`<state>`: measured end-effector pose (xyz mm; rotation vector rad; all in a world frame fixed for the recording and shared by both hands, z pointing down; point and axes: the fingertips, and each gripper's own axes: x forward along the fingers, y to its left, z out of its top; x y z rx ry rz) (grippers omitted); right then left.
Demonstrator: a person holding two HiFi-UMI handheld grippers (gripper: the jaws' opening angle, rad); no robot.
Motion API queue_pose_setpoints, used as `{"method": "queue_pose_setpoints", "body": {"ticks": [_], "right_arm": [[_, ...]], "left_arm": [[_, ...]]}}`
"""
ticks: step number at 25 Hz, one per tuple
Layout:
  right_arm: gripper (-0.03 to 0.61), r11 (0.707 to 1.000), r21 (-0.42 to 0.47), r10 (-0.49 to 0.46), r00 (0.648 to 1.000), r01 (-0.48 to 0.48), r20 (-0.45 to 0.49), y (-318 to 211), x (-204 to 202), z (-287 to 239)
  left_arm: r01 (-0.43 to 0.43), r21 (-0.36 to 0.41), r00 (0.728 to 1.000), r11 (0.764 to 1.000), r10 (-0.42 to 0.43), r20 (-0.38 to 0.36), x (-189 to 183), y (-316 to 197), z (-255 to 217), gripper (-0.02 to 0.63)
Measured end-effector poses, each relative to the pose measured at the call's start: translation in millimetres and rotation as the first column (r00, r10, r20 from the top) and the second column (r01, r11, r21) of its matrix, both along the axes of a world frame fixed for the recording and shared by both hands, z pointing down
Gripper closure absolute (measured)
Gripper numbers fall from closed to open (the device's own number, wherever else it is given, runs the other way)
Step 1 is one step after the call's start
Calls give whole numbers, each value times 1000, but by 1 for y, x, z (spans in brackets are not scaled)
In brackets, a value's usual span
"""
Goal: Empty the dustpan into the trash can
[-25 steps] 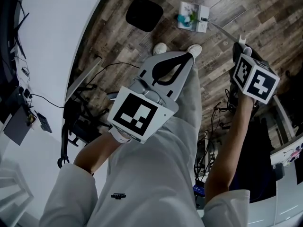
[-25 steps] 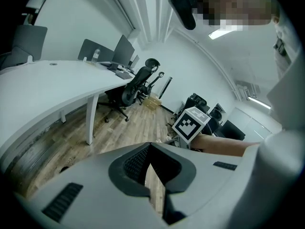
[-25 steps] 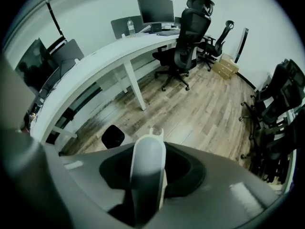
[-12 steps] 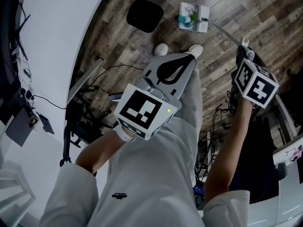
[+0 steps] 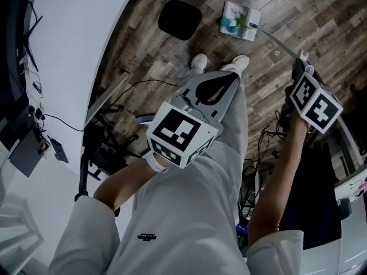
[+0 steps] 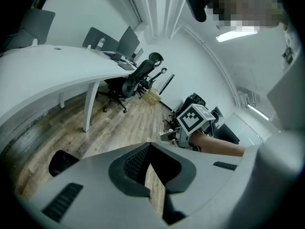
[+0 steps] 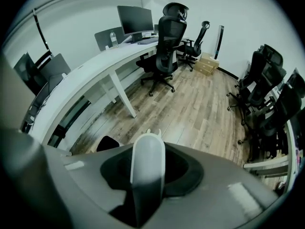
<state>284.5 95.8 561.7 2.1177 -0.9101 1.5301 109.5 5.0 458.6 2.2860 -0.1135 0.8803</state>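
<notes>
The white dustpan lies on the wood floor with blue-green bits in it, just right of the black trash can. Its long thin handle runs back to my right gripper, which is shut on the handle's white grip. The trash can shows beyond the jaws in the right gripper view. My left gripper hangs over the person's legs, shut with nothing in it. In the left gripper view its jaws meet, with the trash can at lower left.
A curved white desk borders the floor on the left, with cables beneath. Office chairs stand by the desk and along the right wall. The person's shoes point toward the dustpan.
My left gripper has drifted a little to the right in the head view. The right gripper has rolled slightly while staying on the handle.
</notes>
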Motion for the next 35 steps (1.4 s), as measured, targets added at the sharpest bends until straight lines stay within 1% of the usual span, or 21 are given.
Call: {"method": "queue_pose_setpoints", "body": {"ticks": [5, 7, 9, 13, 16, 18, 19, 22, 23, 24, 25, 26, 27, 28, 29, 30, 31, 32, 35], "right_arm": [[465, 998, 36, 44, 999, -44, 4, 9, -2, -17], [465, 997, 49, 54, 999, -54, 3, 13, -3, -25], [465, 996, 59, 60, 998, -60, 1, 16, -6, -35], [465, 995, 81, 56, 998, -56, -4, 19, -17, -56], [465, 994, 97, 53, 999, -52, -12, 22, -23, -73], [465, 993, 105, 54, 998, -52, -18, 24, -28, -82], [465, 993, 110, 55, 998, -52, -20, 25, -30, -86], [465, 991, 124, 59, 998, -56, -20, 30, -36, -96], [465, 990, 128, 60, 998, -57, -20, 32, -37, -99], [465, 990, 130, 60, 998, -57, -23, 33, -39, -103], [465, 990, 133, 61, 998, -57, -26, 33, -40, -107], [465, 989, 135, 62, 998, -57, -29, 33, -42, -112], [465, 989, 136, 64, 997, -59, -32, 34, -43, -117], [465, 989, 134, 66, 997, -61, -34, 36, -44, -122], [465, 989, 133, 68, 997, -63, -36, 39, -43, -127], [465, 989, 134, 72, 997, -66, -37, 43, -42, -131], [465, 988, 135, 75, 996, -69, -39, 46, -40, -135], [465, 988, 137, 79, 996, -72, -43, 48, -40, -140], [465, 986, 144, 89, 995, -81, -52, 45, -53, -153]], "left_arm": [[-10, -47, 1000, 999, 10, 0, -5, 14, 1, 607], [-7, -85, 1000, 996, 7, -3, -4, 23, 2, 607], [5, -142, 1000, 990, -6, -4, -4, 29, 2, 607], [30, -263, 999, 964, -35, -16, -3, 40, -1, 607], [40, -330, 998, 943, -53, -32, 2, 49, -4, 607], [56, -385, 996, 921, -79, -42, 6, 53, -6, 606], [68, -419, 994, 905, -95, -44, 8, 55, -7, 606], [99, -514, 990, 852, -139, -39, 14, 62, -7, 606], [108, -546, 988, 831, -150, -33, 16, 65, -6, 606], [117, -586, 986, 802, -164, -27, 18, 69, -6, 606], [128, -632, 983, 765, -180, -19, 20, 72, -6, 606], [141, -680, 980, 720, -199, -8, 22, 75, -7, 604], [157, -727, 975, 668, -221, 8, 25, 78, -7, 594], [178, -772, 968, 610, -248, 27, 28, 81, -6, 556], [200, -809, 960, 553, -276, 49, 33, 85, -3, 543], [218, -836, 952, 504, -298, 68, 38, 89, 0, 537], [228, -853, 947, 469, -309, 83, 42, 93, 2, 531], [232, -864, 946, 448, -312, 92, 45, 96, 3, 526], [219, -881, 948, 420, -304, 91, 42, 98, 0, 514]]}}
